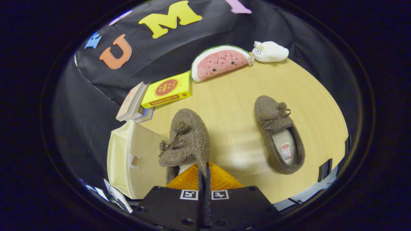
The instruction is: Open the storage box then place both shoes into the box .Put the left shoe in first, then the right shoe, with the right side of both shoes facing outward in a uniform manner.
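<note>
Evidently the first shoe is in hand. Going left to right: the storage box (123,160), cream-coloured, sits at the table's (244,96) left edge, its wall with a small tab handle facing up; whether it is open I cannot tell from here. Just beyond it, near the far-left corner, lie stacked books (133,102) and a yellow box (167,89). The gripper (204,173) has its fingers drawn together, clamped on the heel rim of a brown fuzzy shoe (186,138), which is tilted on its side just beside the box. Further right, the second shoe (279,134) rests flat on the table, well apart. A watermelon plush (220,62) and a white plush (269,51) lie along the far edge. Next, I judge, the held shoe must swing left into the box, right side facing outward.
</note>
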Motion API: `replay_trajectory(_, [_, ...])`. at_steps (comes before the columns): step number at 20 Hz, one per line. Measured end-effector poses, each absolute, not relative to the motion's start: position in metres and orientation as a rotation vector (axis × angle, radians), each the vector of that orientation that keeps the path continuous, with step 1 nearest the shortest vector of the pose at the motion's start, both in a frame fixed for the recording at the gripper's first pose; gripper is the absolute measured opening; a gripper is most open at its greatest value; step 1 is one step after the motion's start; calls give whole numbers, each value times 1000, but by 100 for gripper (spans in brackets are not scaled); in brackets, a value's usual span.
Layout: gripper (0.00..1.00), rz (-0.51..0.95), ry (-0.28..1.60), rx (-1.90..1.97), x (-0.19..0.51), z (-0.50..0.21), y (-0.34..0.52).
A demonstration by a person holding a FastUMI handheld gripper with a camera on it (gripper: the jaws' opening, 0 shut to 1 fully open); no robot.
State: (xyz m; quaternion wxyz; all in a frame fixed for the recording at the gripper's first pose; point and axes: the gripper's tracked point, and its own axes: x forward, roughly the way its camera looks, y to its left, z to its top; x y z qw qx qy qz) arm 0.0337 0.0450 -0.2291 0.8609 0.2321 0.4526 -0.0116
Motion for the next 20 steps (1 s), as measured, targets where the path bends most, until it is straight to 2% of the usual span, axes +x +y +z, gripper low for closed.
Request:
replay_trajectory(5, [0,-13,842,565,38,-145,117])
replay_trajectory(9, [0,28,804,565,55,-121,194])
replay_trajectory(15, [0,39,861,572,61,-160,289])
replay_trajectory(20, [0,6,947,562,52,-207,318])
